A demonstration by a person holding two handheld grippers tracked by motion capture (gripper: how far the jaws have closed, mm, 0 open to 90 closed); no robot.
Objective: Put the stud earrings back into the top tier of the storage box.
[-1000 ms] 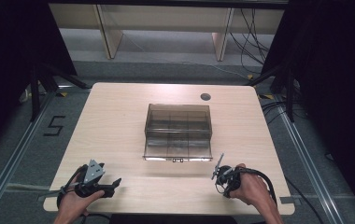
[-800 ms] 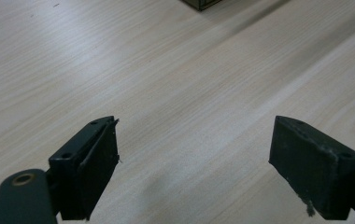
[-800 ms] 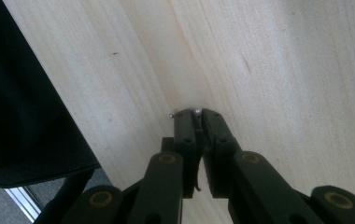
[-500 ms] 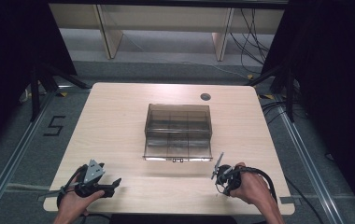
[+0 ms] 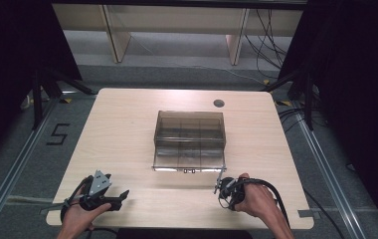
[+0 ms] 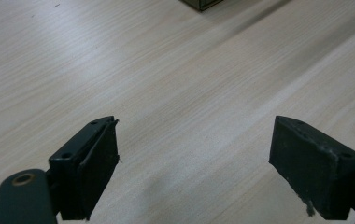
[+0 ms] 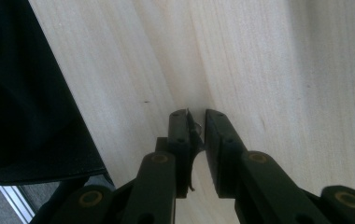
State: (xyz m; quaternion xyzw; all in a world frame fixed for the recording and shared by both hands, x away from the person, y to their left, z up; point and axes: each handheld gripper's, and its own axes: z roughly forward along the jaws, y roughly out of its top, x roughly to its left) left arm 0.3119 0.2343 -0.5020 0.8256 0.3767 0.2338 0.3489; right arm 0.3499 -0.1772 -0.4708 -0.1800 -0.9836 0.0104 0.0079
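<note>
resting near the front edge of the light wooden table, both grippers sit low over the bare wood, one at each front corner, well apart from each other. the smoky transparent compartment box lies at the middle of the table, farther from the person than either tool, its pale front edge facing them.

the right gripper is held in the right hand just in front of the box's front right corner, near it but not touching, with its jaws pointing away from the person toward that corner. in the right gripper view the right gripper has its jaws close together, parted by a narrow slit with nothing between them; they have just been opening a little from fully closed.

the left gripper, grey plate on top, lies in the left hand at the front left, well apart from the box, which stands off to its right and farther back. in the left gripper view the left gripper has its jaws spread wide over bare table, holding nothing, and a corner of the box shows at the top edge.
</note>
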